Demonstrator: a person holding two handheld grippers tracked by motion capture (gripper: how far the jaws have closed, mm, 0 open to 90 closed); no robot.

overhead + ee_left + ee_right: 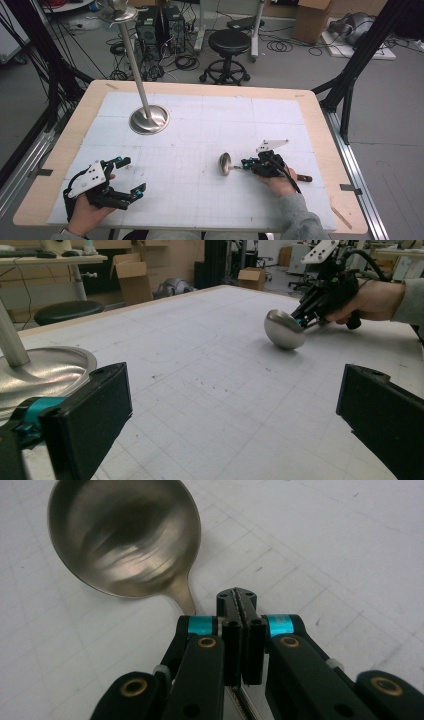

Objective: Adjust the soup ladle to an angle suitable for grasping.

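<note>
Right of centre in the high view, the right gripper (248, 163) clamps the handle of a metal spoon (225, 163), whose bowl juts toward frame left over the table (210, 120). At lower left, the left gripper (131, 176) gapes wide, holding nothing.

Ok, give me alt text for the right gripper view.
The right gripper, jaws shut, clamps the handle of a metal spoon, whose bowl lies ahead on the white gridded mat.
</note>
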